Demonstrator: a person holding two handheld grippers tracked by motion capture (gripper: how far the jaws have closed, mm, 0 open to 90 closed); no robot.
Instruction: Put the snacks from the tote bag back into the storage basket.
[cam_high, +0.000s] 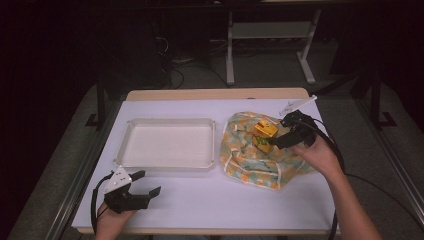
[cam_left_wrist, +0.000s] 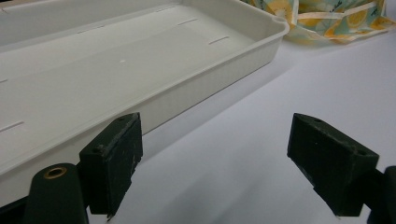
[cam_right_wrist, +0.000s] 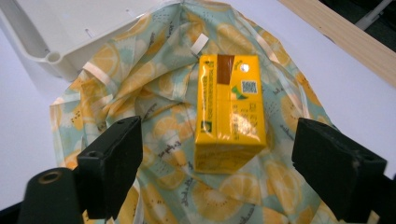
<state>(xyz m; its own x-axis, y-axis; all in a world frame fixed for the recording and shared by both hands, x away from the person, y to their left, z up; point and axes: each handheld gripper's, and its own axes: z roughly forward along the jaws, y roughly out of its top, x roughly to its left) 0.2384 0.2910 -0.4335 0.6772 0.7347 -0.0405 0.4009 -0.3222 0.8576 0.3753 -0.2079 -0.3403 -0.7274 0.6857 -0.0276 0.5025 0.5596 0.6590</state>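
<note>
A yellow juice carton (cam_right_wrist: 231, 116) lies on its side on a lemon-print cloth (cam_right_wrist: 154, 93) at the right of the table. My right gripper (cam_right_wrist: 224, 168) is open, its jaws standing either side of the carton's near end without touching it. From above, the carton (cam_high: 266, 128) sits on the crumpled cloth (cam_high: 250, 160) with the right gripper (cam_high: 274, 135) just beside it. A small green and yellow thing (cam_high: 261, 142) shows by the lower jaw; I cannot tell what it is. My left gripper (cam_high: 150, 182) is open and holds nothing, low over the white table (cam_left_wrist: 280, 93).
A shallow white tray (cam_high: 170, 162) with nothing in it stands left of the cloth; its near wall (cam_left_wrist: 187, 98) is just ahead of the left gripper (cam_left_wrist: 222, 163), and its corner (cam_right_wrist: 51, 51) borders the cloth. A wooden edge (cam_high: 215, 94) runs along the table's far side.
</note>
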